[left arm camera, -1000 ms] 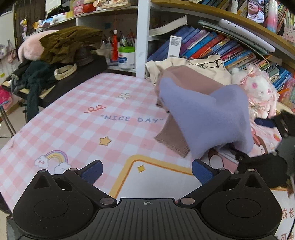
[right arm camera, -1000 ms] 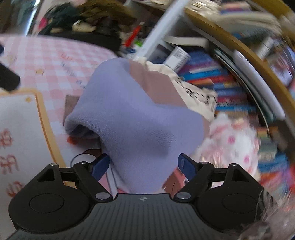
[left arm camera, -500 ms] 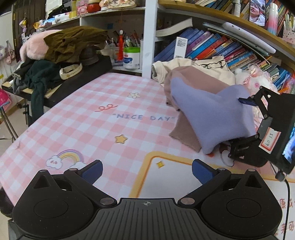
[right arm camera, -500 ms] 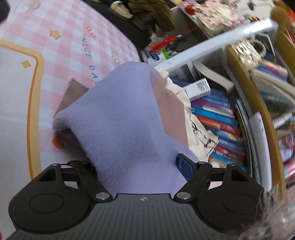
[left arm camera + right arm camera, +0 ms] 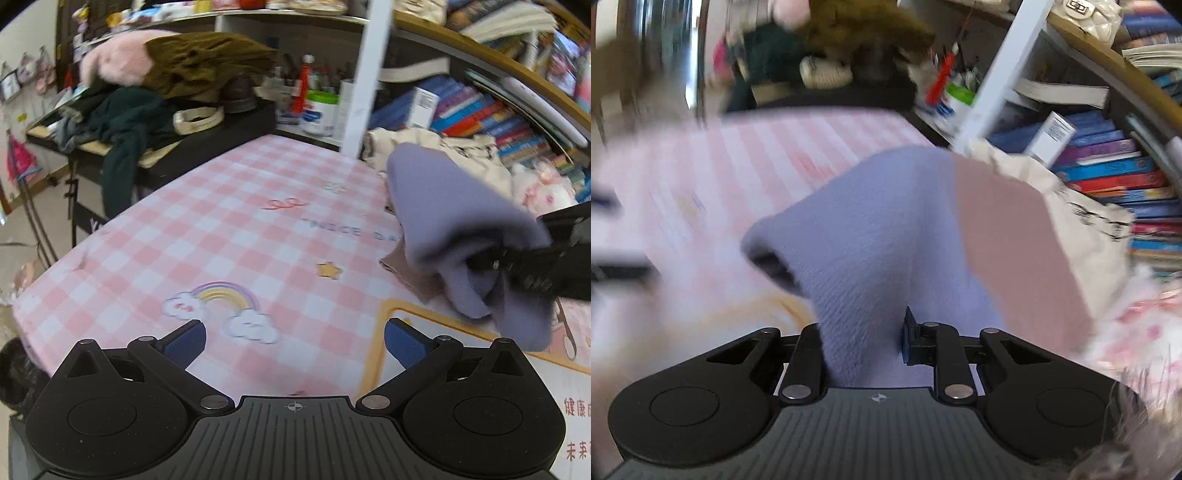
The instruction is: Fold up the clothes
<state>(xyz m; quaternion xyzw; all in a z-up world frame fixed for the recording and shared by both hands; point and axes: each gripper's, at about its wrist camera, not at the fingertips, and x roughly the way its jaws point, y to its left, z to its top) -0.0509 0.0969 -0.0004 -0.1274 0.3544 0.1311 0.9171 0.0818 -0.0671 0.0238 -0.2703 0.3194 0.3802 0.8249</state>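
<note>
Left gripper (image 5: 293, 341): spread wide, holding nothing, above the pink checked desk (image 5: 207, 236). Sweater (image 5: 454, 218): lavender with a mauve-brown panel, soft knit, bunched, long axis running from the bookshelf (image 5: 491, 122) side toward the right gripper (image 5: 862, 339), which was clamped narrow on a lavender fold, the garment rising ahead of it.

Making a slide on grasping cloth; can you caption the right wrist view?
Right gripper shut on the purple-and-mauve sweater, lifting it over the pink checked tablecloth.
</note>
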